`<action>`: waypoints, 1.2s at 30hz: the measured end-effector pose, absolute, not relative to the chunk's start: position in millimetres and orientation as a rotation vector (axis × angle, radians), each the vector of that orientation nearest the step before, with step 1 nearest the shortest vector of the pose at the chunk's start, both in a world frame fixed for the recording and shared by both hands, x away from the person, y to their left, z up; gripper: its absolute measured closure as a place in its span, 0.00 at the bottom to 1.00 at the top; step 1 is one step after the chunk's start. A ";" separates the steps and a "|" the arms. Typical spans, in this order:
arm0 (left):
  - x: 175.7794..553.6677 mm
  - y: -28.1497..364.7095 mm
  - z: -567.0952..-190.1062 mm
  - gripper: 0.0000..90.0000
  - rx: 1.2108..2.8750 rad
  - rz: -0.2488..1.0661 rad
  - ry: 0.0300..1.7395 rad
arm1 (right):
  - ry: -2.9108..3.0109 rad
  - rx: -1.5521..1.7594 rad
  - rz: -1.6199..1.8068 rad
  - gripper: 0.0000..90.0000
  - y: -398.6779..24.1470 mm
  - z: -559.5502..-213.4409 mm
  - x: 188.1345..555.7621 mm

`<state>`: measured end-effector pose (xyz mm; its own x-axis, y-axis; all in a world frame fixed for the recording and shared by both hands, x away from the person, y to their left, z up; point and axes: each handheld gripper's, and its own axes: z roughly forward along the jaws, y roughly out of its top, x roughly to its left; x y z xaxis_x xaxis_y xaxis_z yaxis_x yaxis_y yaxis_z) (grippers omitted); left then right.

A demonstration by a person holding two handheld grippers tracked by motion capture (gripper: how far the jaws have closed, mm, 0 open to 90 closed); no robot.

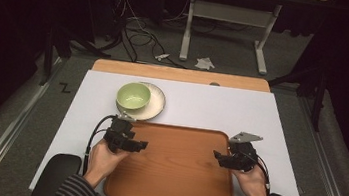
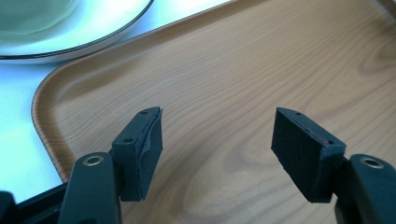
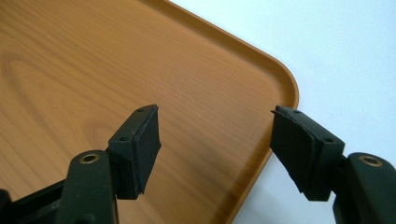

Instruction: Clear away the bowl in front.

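- My left tongs (image 1: 142,146) hang released over the left part of the wooden tray (image 1: 172,178), with nothing between the pads.
- My right tongs (image 1: 216,156) are released too, over the tray's right part near its far right corner (image 3: 285,79).
- The tray lies on the white surface (image 1: 221,109), its middle at 6 o'clock from the point between both tongs.
- The green bowl (image 1: 133,95) sits on a white plate (image 1: 157,107) at 12 o'clock from my left tongs, just beyond the tray's far rim.
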<state>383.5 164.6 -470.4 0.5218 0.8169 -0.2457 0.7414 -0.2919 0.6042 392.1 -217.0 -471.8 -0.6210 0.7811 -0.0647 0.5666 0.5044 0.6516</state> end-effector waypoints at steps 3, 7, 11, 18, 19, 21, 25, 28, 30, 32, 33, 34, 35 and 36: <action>383.6 164.0 -469.5 0.38 2.091 0.149 1.256 | 2.397 1.127 0.852 0.38 -216.7 -472.0 391.8; 383.7 163.2 -470.0 0.38 2.102 0.151 1.256 | 2.399 1.119 0.848 0.38 -216.4 -471.9 391.3; 383.3 161.1 -468.5 0.38 2.124 0.176 1.241 | 2.404 1.116 0.846 0.38 -216.0 -472.2 391.5; 386.6 162.1 -459.5 0.41 2.095 0.301 1.227 | 2.409 1.115 0.836 0.38 -215.1 -472.5 391.1; 387.2 163.1 -458.3 0.41 2.093 0.316 1.227 | 2.412 1.109 0.831 0.38 -214.3 -472.1 390.0; 389.0 163.8 -457.9 0.41 2.075 0.288 1.231 | 2.415 1.102 0.830 0.38 -214.4 -472.1 389.7; 394.2 165.5 -452.6 0.39 2.058 0.276 1.237 | 2.414 1.111 0.823 0.38 -215.0 -473.5 391.2; 396.0 165.2 -444.1 0.36 2.068 0.290 1.222 | 2.408 1.124 0.820 0.38 -215.4 -474.0 391.0; 397.1 164.5 -438.6 0.35 2.086 0.303 1.197 | 2.409 1.121 0.815 0.38 -215.4 -474.3 390.8; 399.7 163.2 -435.1 0.36 2.100 0.314 1.194 | 2.403 1.127 0.809 0.38 -215.2 -474.0 390.1; 402.0 163.1 -433.8 0.37 2.108 0.315 1.198 | 2.402 1.129 0.809 0.38 -215.1 -474.0 390.0; 404.6 163.3 -432.5 0.37 2.110 0.317 1.211 | 2.402 1.127 0.806 0.38 -215.2 -474.1 390.3; 407.4 164.4 -431.1 0.38 2.104 0.312 1.222 | 2.402 1.130 0.806 0.38 -215.0 -474.2 390.3; 410.2 165.8 -429.4 0.39 2.092 0.304 1.230 | 2.402 1.133 0.805 0.38 -214.9 -474.3 390.3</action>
<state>410.2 165.8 -429.4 0.5258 0.8399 -0.1346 0.6808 -0.3206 0.6586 390.3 -214.9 -474.3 -0.6114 0.7872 -0.0806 0.5795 0.5148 0.6318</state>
